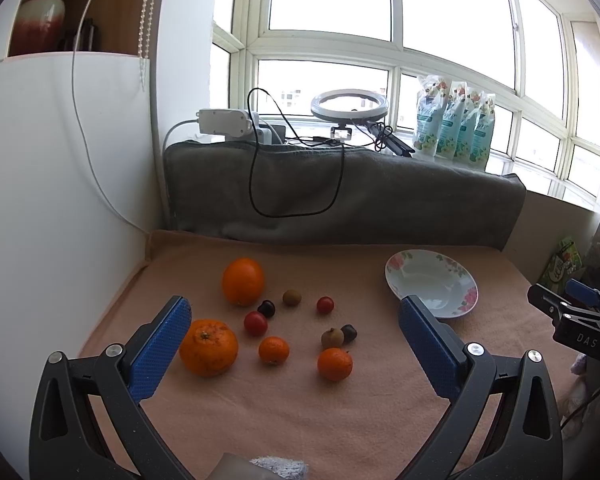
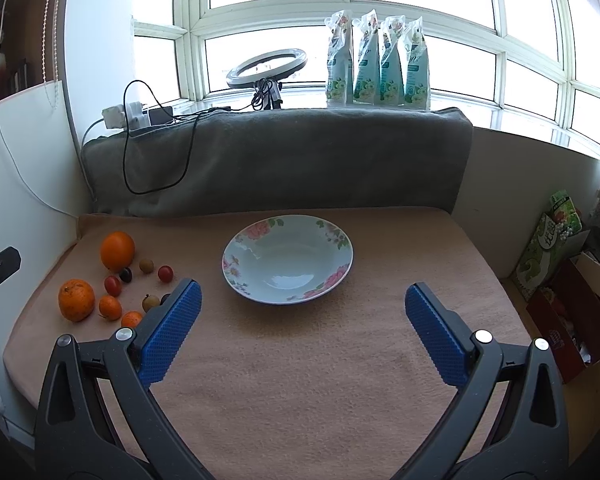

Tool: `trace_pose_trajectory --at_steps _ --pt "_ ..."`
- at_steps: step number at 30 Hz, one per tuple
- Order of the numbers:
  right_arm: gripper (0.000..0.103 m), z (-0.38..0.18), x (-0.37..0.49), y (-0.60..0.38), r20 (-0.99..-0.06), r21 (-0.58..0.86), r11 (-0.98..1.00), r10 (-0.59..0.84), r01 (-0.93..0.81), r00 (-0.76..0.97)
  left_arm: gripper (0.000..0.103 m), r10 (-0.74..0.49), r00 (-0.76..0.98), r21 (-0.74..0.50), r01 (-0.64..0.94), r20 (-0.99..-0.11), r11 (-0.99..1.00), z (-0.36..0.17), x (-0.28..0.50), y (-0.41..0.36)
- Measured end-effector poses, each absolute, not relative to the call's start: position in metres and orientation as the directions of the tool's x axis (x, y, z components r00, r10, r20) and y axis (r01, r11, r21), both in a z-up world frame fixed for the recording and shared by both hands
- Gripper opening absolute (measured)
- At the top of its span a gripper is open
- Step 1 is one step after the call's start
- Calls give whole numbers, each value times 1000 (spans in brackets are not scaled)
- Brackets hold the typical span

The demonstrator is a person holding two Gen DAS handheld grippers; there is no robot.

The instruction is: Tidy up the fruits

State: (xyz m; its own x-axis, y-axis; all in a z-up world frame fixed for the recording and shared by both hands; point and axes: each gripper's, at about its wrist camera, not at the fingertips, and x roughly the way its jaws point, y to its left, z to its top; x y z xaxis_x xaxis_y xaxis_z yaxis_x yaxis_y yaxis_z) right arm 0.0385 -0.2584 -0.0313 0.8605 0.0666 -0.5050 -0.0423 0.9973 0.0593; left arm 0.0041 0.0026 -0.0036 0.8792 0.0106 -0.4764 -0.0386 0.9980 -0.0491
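Peach-coloured cloth covers the worktop [image 2: 300, 360], where the fruit lies loose at the left and a floral plate [image 2: 287, 258] sits empty further right, well apart from it. Nearest the wall is a large orange [image 1: 243, 281]; a second, rougher orange [image 1: 208, 347] lies closer in, just beside the left tool's blue finger. Between and beside them are two small mandarins [image 1: 274, 350], two red cherry tomatoes [image 1: 255, 323], two brownish longans [image 1: 292, 297] and two dark round fruits [image 1: 266, 308], scattered without touching the plate. The left tool [image 1: 296, 344] hovers over the fruit with its jaws wide apart, holding nothing. The right tool [image 2: 302, 322] faces the plate, jaws likewise spread and empty. Grey blanket [image 2: 276, 160] drapes the ledge behind.
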Motion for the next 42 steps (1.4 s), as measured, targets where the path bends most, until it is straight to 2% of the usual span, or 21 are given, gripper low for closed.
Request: trace_pose_trajectory --at_steps 15,27,36,42 --pt "103 -37 45 -249 -522 56 997 80 -60 849 102 1 869 -66 -39 -495 997 -10 7 10" --pt "103 -37 55 -233 -530 34 994 103 -100 841 102 -19 840 -132 -63 -543 989 -26 12 34" --pt "103 -41 67 -216 -544 64 983 177 -170 820 102 -8 814 -166 -109 -581 980 -44 11 60" --pt "103 -43 79 -200 -558 99 965 257 -244 789 98 -8 797 -191 -134 -604 972 -55 11 76"
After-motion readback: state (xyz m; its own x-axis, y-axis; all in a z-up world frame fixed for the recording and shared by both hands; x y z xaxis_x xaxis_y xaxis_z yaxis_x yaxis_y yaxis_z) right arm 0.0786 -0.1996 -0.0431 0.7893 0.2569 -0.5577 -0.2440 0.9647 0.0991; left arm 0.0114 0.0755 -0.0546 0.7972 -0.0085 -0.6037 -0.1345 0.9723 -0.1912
